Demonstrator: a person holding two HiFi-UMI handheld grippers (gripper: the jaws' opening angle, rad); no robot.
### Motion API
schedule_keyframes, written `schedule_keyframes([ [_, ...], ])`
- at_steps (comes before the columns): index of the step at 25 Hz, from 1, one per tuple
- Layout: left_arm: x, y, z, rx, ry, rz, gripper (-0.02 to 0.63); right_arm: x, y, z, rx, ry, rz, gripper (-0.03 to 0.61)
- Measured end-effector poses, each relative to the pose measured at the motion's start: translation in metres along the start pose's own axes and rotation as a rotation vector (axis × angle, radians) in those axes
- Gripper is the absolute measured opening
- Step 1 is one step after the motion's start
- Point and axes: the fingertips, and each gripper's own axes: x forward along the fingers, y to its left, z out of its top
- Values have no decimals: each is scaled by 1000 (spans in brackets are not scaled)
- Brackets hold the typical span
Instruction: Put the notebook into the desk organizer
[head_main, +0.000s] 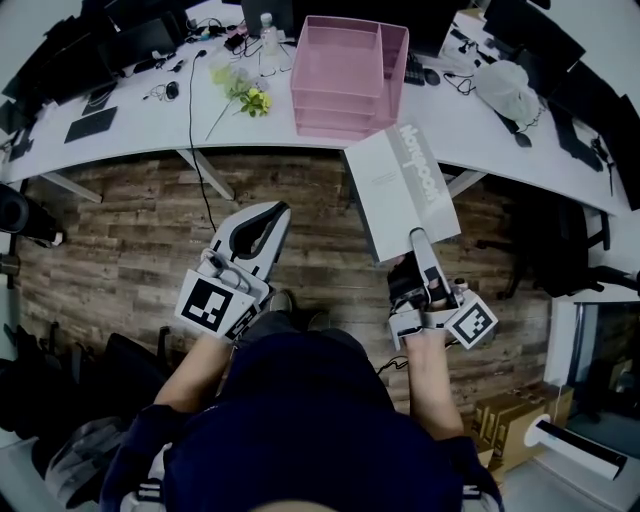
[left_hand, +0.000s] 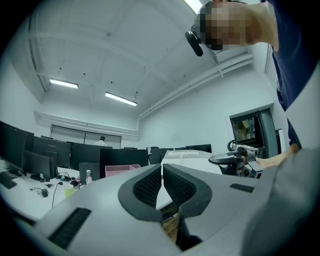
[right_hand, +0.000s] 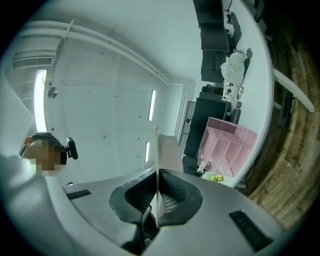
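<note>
Down past your dark top (head_main: 300, 430), the right gripper (head_main: 418, 240) is pinching the notebook (head_main: 400, 190) by its near edge, centre-right of frame. Its far end reaches toward the pink desk organizer (head_main: 350, 70) at upper centre. On the left gripper (head_main: 268, 218), the jaws are pressed together with nothing in them. That notebook looks light and fairly stiff, but a smooth cover could pivot in one edge pinch, so a deeper bite mid-edge would likely steady it.

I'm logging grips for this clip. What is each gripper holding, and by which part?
The right gripper is shut on the near short edge of the flat white notebook. The left gripper is shut and empty.
</note>
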Motion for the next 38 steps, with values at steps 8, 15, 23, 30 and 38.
schedule_keyframes([
  [8,10,18,-3,-6,-11,17,35,17,-13,4,-3,12,-5,11],
  [15,25,51,-8,-13,-20,16,35,48,-29,5,-14,16,-5,11],
  [23,51,108,-21,-33,-6,8,35,103,-60,0,-4,25,-32,11],
  [30,72,156,-32,-59,9,0,35,147,-86,-5,3,31,-67,11],
  [38,101,208,-40,-80,28,-34,35,194,-112,-3,2,11,-112,11],
])
